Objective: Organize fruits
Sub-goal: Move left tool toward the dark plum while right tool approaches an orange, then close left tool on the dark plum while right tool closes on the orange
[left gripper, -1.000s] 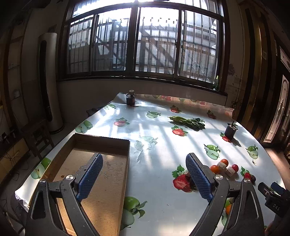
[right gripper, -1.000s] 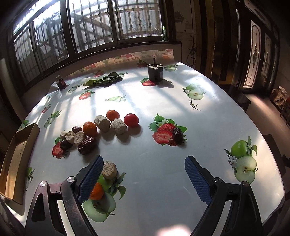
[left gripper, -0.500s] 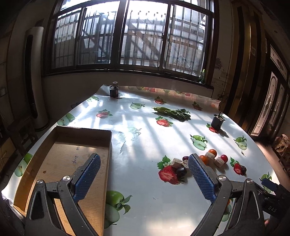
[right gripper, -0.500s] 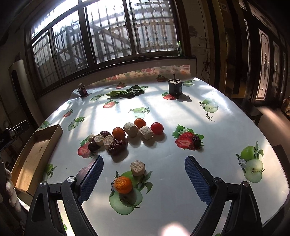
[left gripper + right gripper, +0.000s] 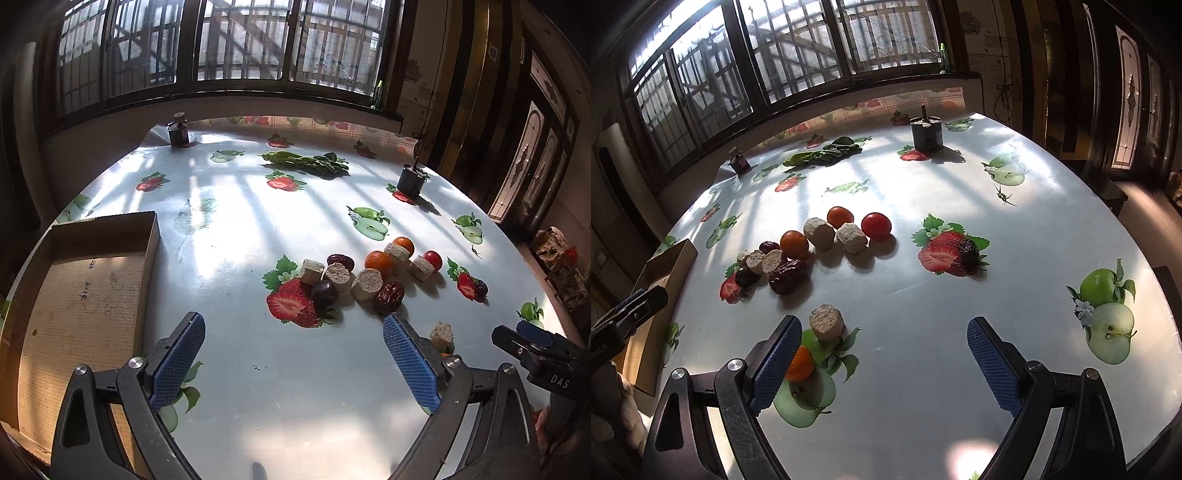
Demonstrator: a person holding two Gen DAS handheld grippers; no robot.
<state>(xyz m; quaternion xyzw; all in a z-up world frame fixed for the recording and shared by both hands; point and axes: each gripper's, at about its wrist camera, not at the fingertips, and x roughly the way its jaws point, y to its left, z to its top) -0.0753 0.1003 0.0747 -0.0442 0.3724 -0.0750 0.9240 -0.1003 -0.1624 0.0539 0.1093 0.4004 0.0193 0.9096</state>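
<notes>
A cluster of small fruits and beige cylinder pieces lies mid-table: an orange (image 5: 377, 259), a red tomato (image 5: 432, 259), a dark date (image 5: 388, 293), a dark plum (image 5: 324, 292). In the right wrist view the same orange (image 5: 794, 243), tomato (image 5: 876, 226) and date (image 5: 788, 276) show. A lone beige piece (image 5: 826, 322) and a second orange (image 5: 800, 363) lie by my right gripper's left finger. An open cardboard box (image 5: 85, 295) sits at the left. My left gripper (image 5: 293, 363) is open and empty, short of the cluster. My right gripper (image 5: 884, 365) is open and empty.
A bundle of green leaves (image 5: 306, 162), a dark cylinder pot (image 5: 411, 181) and a small dark bottle (image 5: 178, 131) stand toward the far edge. The tablecloth (image 5: 236, 229) carries printed strawberries and apples. The right gripper's tip shows at the left wrist view's right edge (image 5: 532, 349).
The left gripper has swung right, bringing the fruit cluster toward its centre and the box further left. The right gripper has come closer to the lone beige piece and orange.
</notes>
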